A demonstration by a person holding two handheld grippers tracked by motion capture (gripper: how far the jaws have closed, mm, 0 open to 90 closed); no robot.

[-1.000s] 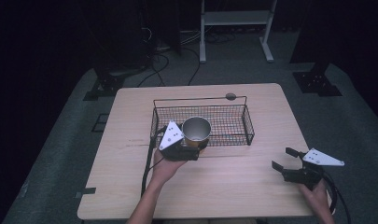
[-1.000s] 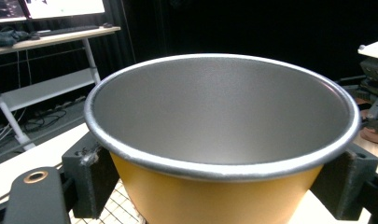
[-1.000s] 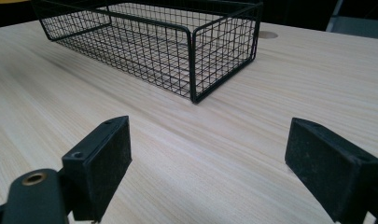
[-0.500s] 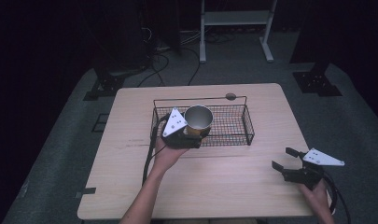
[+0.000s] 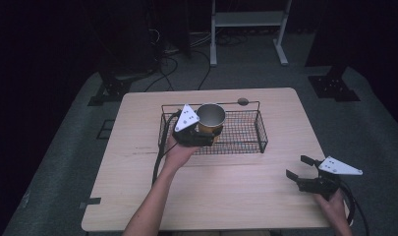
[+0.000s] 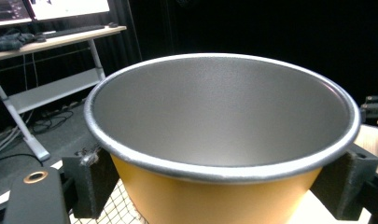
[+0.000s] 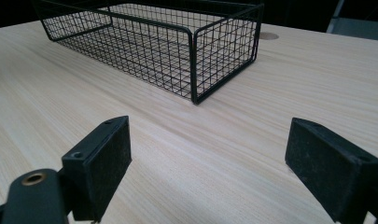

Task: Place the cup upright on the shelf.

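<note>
Right now my left gripper [image 5: 202, 133] is clamped on the cup [image 5: 211, 118], its two pads pressed against the orange wall just under the metal rim. Looking along the jaws, the cup [image 6: 224, 140] stands upright between them, mouth open toward me, grey inside. From above, the cup sits ahead of my left hand [image 5: 179, 153], over the left half of the wire basket [image 5: 245, 133]; whether its base touches the mesh I cannot tell. A bit of that mesh shows below the cup in the left gripper view.

My right gripper [image 5: 298, 169] hangs well apart from all this, near the table's [image 5: 236, 196] right front corner, jaws spread wide with nothing between them. Past its pads [image 7: 105, 158] lies bare wood, and farther ahead a corner of the basket [image 7: 196, 60]
</note>
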